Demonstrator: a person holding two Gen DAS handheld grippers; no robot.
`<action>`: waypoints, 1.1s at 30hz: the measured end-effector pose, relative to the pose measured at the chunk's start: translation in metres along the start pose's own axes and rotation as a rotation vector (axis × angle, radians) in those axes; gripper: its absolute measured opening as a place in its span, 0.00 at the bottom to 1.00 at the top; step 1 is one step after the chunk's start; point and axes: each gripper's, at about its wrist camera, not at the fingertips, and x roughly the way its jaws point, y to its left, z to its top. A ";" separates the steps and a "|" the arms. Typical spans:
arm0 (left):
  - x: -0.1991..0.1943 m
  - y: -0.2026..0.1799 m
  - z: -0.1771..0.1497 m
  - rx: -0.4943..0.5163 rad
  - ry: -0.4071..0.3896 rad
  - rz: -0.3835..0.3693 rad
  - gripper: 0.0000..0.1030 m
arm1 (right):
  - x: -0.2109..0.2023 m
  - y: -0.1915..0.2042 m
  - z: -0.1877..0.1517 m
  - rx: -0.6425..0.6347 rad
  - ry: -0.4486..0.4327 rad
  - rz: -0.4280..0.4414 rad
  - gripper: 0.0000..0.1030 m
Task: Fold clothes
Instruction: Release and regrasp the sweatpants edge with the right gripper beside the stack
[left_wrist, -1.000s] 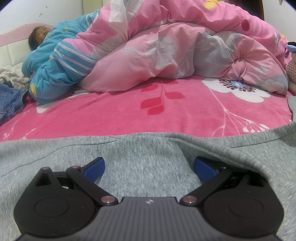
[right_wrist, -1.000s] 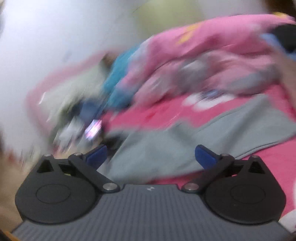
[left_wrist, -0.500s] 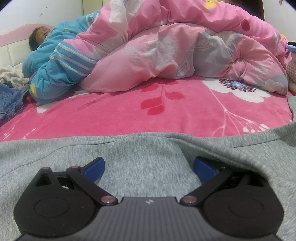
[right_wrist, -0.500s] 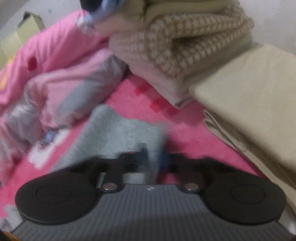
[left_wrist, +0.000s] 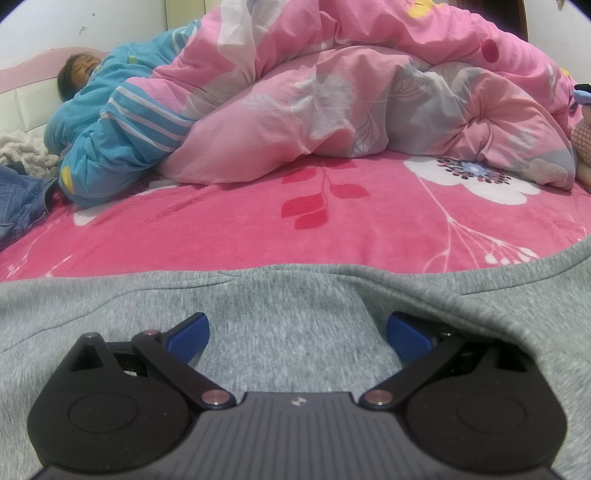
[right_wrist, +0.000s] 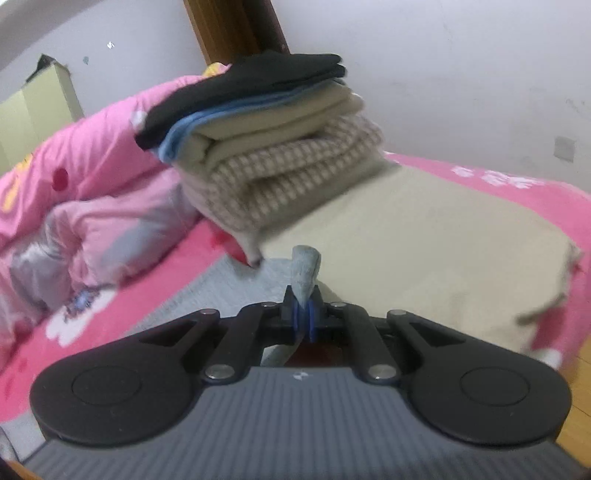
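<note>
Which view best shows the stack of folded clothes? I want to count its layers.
The right wrist view: the stack of folded clothes fills its centre, black on top, then blue, beige and checked layers. The left wrist view catches only a checked sliver at its right edge.

Each claw has a ribbed dark grey body with a small white mark at its front edge. The left claw (left_wrist: 297, 334) and right claw (right_wrist: 303, 317) carry two round black discs, black linkage bars with silver pivot screws, and blue fingertips (left_wrist: 188, 332).
</note>
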 end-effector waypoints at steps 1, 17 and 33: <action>0.000 0.000 0.000 0.000 0.000 0.000 1.00 | -0.003 -0.001 -0.002 -0.006 -0.002 -0.012 0.06; 0.000 0.001 0.000 -0.004 -0.002 -0.005 1.00 | 0.045 0.122 0.011 -0.478 0.085 0.217 0.55; 0.000 0.001 -0.001 -0.008 -0.007 -0.007 1.00 | 0.178 0.099 0.032 -0.488 0.425 0.113 0.20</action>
